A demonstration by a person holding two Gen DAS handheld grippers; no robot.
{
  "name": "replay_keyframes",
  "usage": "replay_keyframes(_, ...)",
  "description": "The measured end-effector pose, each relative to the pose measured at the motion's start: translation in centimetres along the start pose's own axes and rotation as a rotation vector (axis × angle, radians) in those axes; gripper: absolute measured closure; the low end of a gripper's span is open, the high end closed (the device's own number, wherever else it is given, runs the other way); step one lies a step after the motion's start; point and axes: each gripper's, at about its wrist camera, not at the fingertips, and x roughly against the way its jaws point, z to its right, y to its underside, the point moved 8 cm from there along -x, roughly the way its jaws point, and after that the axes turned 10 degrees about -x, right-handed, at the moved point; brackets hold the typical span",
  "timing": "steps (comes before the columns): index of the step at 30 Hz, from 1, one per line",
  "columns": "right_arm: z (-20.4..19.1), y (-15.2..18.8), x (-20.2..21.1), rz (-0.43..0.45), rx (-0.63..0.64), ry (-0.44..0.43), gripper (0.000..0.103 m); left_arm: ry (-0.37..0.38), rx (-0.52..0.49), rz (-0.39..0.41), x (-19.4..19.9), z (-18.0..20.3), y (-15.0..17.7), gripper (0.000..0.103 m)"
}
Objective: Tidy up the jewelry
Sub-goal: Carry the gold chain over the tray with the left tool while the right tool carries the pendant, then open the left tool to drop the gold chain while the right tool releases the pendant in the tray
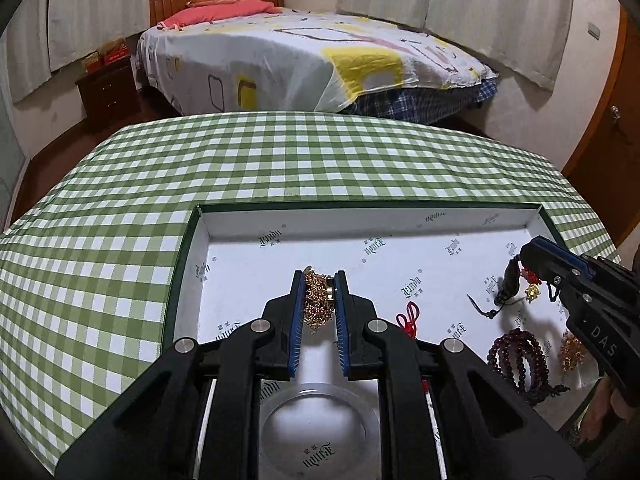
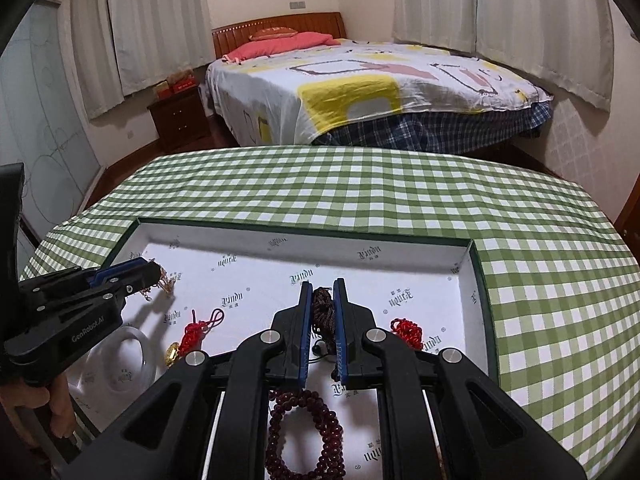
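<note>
Bedroom furniture fills the far side: a wide bed (image 1: pixel 304 56) under a white sheet with yellow and pink shapes, and a dark wooden nightstand (image 1: pixel 106 88) to its left. Nearer, a table under a green-and-white checked cloth (image 1: pixel 120 220) carries a shallow, dark-green-edged box lid (image 1: pixel 400 205) lined with white printed paper, and everything I am sorting lies inside it.

At its near left lies a clear glass bangle (image 2: pixel 128 356). A coiled strand of dark red wooden beads (image 2: pixel 304 432) lies near the right. A red knotted cord (image 2: pixel 408 332) lies further right, and another red knotted cord with a gold charm (image 2: pixel 188 340) lies left of centre.

My left gripper (image 1: pixel 320 300) has its blue-padded fingers pinching a tangled gold chain (image 1: pixel 317 298), lifted over the lid's left part. My right gripper (image 2: pixel 323 328) pinches a dark braided cord ornament (image 2: pixel 322 312) over the lid's right part, its tassel (image 1: pixel 508 284) hanging.
</note>
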Motion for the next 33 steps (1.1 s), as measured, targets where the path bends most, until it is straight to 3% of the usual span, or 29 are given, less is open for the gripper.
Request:
replay_keyframes(22, -0.08, 0.37, -0.98, -0.044, -0.008, -0.003, 0.089, 0.004, 0.010, -0.044, -0.80, -0.06, 0.18, 0.088)
replay_keyframes(24, 0.01, 0.39, -0.95, -0.043, -0.014, -0.004, 0.080, 0.006, 0.010, -0.044, -0.79, -0.05, 0.18, 0.088)
replay_keyframes(25, 0.05, 0.36, -0.86, -0.039, -0.018, -0.004, 0.070, 0.007, 0.011, -0.042, -0.75, -0.06, 0.17, 0.087)
replay_keyframes(27, 0.07, 0.23, -0.62, -0.027, -0.021, -0.005, 0.067, 0.008, 0.014, -0.041, -0.72, -0.10, 0.21, 0.086)
replay_keyframes(33, 0.04, 0.24, -0.78, -0.028, -0.019, -0.004, 0.066, 0.003, 0.022, -0.024, -0.35, -0.14, 0.11, 0.064)
